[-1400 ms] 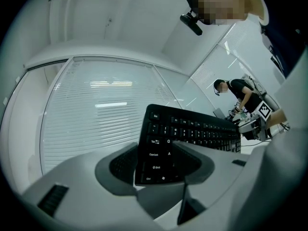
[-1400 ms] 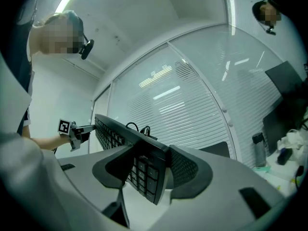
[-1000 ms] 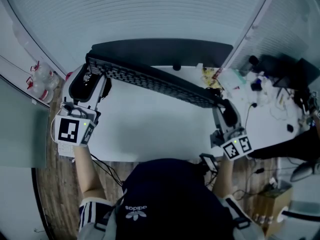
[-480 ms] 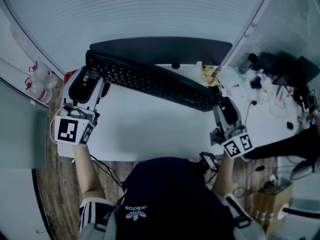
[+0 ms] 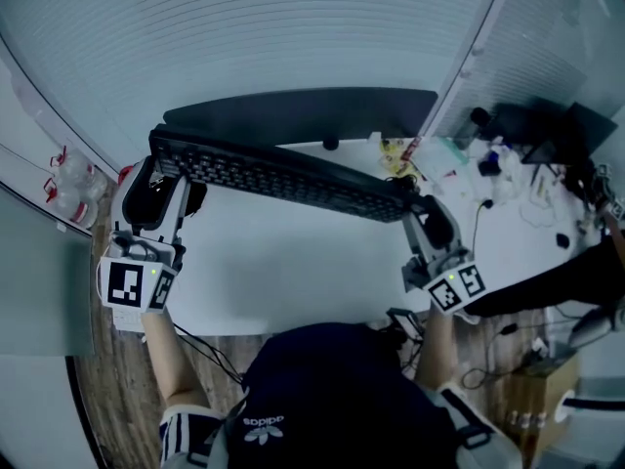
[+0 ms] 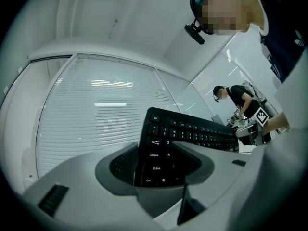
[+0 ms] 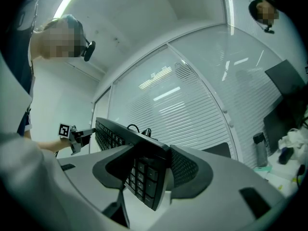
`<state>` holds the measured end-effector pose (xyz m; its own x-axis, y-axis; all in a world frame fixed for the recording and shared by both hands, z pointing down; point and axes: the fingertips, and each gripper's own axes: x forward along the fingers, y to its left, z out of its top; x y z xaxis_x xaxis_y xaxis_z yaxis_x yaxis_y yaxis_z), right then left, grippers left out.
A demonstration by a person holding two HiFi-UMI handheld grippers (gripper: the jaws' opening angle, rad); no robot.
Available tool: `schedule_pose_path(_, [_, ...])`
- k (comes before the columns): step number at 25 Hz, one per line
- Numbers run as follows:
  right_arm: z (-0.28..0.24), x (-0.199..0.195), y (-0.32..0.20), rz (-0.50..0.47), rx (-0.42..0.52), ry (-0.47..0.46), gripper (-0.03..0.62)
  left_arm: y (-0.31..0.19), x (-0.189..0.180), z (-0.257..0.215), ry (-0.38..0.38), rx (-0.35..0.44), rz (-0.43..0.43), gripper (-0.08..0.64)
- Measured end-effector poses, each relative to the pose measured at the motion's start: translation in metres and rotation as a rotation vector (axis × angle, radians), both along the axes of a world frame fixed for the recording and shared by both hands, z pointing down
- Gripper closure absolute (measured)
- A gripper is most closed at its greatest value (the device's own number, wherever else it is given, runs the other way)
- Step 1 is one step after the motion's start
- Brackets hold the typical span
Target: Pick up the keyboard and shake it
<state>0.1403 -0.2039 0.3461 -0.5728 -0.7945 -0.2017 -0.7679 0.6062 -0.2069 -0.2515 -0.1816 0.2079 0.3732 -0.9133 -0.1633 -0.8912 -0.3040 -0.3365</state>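
Keyboard (image 5: 283,176) ends clamped — left gripper (image 5: 168,169), right gripper (image 5: 415,208) (clear above white desk (image 5: 293,262)).

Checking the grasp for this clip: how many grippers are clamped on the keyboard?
2. The left gripper grips the keyboard at its left end, by the Ctrl and Shift keys; the right gripper grips its right end. Neither is hidden.

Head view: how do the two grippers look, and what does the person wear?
The left gripper and right gripper are pale grey, with grey tongs lined in black. Each carries a white cube with black square markers. The person wears a dark top with a white logo.
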Motion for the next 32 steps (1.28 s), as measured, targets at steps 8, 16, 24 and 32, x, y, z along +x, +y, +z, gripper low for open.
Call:
schedule_pose_path(8, [-0.007, 0.001, 0.0, -0.014, 0.008, 0.002, 0.374, 0.001, 0.0, 0.003, -0.01, -0.003, -0.011, 0.337])
schedule_pose_path(16, [-0.026, 0.007, -0.002, -0.022, 0.031, 0.021, 0.374, 0.003, 0.003, -0.003, 0.034, 0.017, -0.035, 0.337])
schedule_pose_path(24, [-0.025, 0.01, -0.002, -0.028, 0.006, 0.028, 0.374, 0.003, 0.006, -0.002, 0.044, 0.006, -0.04, 0.337])
schedule_pose_path(32, [-0.023, 0.004, -0.004, -0.024, 0.02, 0.044, 0.374, 0.001, -0.001, 0.006, 0.055, 0.022, -0.034, 0.337])
